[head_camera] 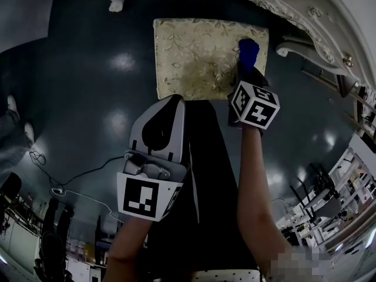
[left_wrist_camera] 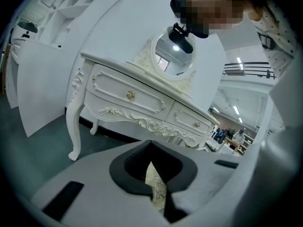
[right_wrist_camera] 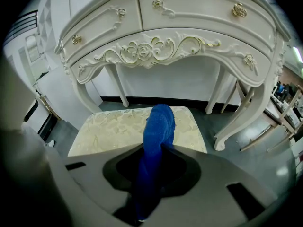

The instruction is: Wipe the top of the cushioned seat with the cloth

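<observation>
The cushioned seat (head_camera: 200,57) is cream with a leaf pattern and stands on the dark floor ahead of me. My right gripper (head_camera: 245,72) hangs over the seat's right part, shut on a blue cloth (head_camera: 248,50) that sticks out past its tips. In the right gripper view the cloth (right_wrist_camera: 159,122) rises from the jaws of that gripper (right_wrist_camera: 157,148) over the seat (right_wrist_camera: 113,126). My left gripper (head_camera: 178,100) is shut with nothing in it, its tips at the seat's near edge. A sliver of the seat (left_wrist_camera: 158,190) shows through the left gripper (left_wrist_camera: 150,148).
A white carved dressing table (right_wrist_camera: 165,13) stands right behind the seat, its legs (right_wrist_camera: 227,126) beside the seat's right end. It also shows as the dressing table (left_wrist_camera: 142,98) with an oval mirror (left_wrist_camera: 173,51). A cable (head_camera: 76,178) lies on the floor at left.
</observation>
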A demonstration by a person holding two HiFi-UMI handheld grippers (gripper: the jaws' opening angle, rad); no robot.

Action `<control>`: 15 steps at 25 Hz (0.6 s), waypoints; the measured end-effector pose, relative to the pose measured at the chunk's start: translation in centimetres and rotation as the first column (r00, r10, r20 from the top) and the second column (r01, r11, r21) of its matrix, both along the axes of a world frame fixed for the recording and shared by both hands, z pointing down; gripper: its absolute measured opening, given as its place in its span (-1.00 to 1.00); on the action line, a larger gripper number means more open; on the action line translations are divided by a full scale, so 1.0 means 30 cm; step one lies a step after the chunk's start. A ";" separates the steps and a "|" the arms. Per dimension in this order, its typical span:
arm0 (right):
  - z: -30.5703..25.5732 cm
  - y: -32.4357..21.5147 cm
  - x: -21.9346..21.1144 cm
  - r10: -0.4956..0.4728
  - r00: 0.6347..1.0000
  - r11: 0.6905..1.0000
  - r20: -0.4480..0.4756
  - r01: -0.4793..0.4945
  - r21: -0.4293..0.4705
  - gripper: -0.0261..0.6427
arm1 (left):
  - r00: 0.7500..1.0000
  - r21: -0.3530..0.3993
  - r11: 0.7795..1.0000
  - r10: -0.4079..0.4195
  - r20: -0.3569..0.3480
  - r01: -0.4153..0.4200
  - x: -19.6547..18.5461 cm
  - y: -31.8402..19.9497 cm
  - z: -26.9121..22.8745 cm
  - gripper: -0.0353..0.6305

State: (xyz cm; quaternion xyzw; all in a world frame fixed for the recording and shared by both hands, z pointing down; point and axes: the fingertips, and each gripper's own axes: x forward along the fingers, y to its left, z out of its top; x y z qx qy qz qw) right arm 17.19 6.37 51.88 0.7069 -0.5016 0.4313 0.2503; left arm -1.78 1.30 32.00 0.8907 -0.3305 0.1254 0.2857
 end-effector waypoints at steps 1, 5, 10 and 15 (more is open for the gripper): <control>-0.001 -0.003 -0.007 -0.004 1.000 1.000 0.001 0.004 0.000 -0.66 | 1.000 0.000 1.000 -0.002 0.000 0.002 -0.004 -0.002 0.000 -0.90; -0.002 -0.014 -0.034 -0.016 1.000 1.000 0.006 0.016 0.001 -0.66 | 1.000 -0.001 1.000 -0.009 0.001 0.009 -0.019 -0.008 -0.001 -0.90; 0.001 -0.027 -0.073 -0.021 1.000 1.000 0.018 0.021 0.003 -0.66 | 1.000 0.002 1.000 -0.020 -0.003 0.020 -0.037 -0.018 -0.001 -0.90; -0.001 -0.044 -0.121 -0.023 0.999 1.000 0.029 0.023 0.010 -0.66 | 1.000 0.000 1.000 -0.029 0.000 0.029 -0.062 -0.024 0.000 -0.90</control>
